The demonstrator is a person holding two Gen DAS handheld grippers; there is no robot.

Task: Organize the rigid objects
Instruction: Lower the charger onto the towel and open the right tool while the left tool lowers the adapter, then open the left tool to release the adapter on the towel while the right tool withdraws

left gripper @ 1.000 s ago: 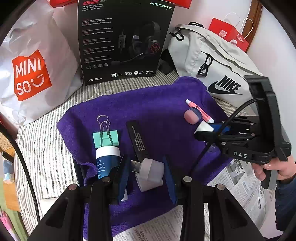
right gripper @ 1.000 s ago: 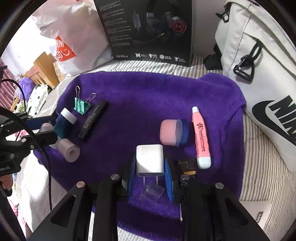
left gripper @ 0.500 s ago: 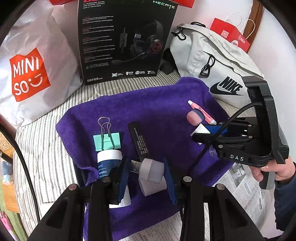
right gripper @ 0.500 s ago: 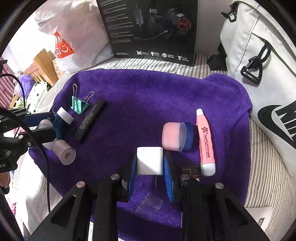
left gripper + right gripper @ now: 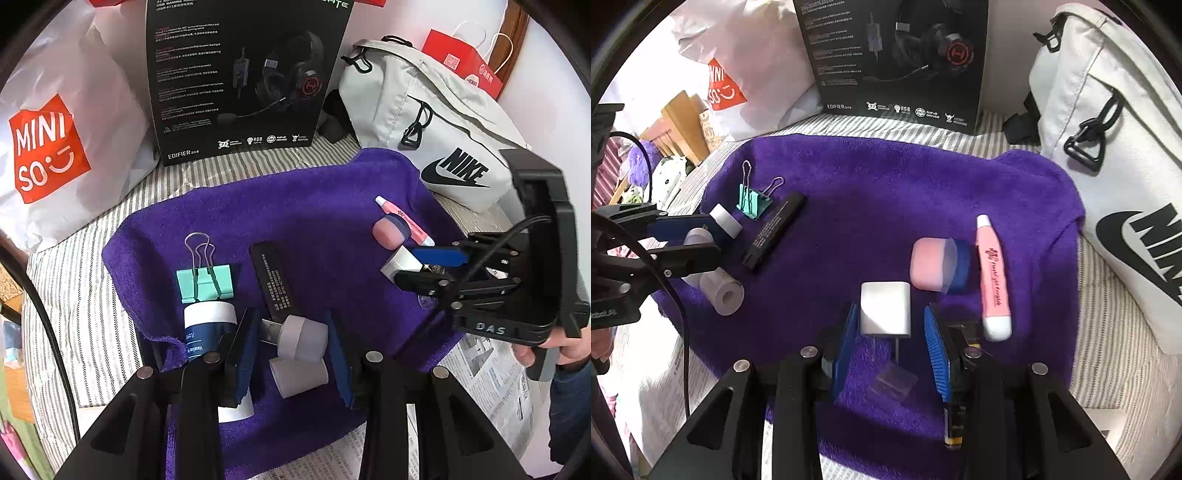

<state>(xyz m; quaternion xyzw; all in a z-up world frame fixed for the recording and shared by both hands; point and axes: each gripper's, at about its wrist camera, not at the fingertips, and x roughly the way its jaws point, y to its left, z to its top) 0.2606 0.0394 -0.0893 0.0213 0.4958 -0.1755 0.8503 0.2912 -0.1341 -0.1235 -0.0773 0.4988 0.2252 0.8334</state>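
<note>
Tool, left (image 5: 291,343): I have its blue pads spread either side of the grey USB adapter (image 5: 301,338), with gaps visible, so I judge it released rather than gripping. A small grey paper roll (image 5: 299,373) lies touching the adapter on the near side; the Vaseline tube (image 5: 207,325) and green binder clip (image 5: 204,282) sit just left, the black bar (image 5: 275,280) just beyond. To close well here, I should centre on the adapter body and keep the near pad clear of the roll.

Tool, right (image 5: 891,332): its pads stand apart beside the white plug charger (image 5: 885,308), which rests on the purple towel (image 5: 871,192), prongs toward me. A clear cap (image 5: 894,380) lies below it. The pink-and-blue case (image 5: 938,269) and pink pen (image 5: 993,277) lie just right; I should withdraw straight back to avoid nudging them.
</note>
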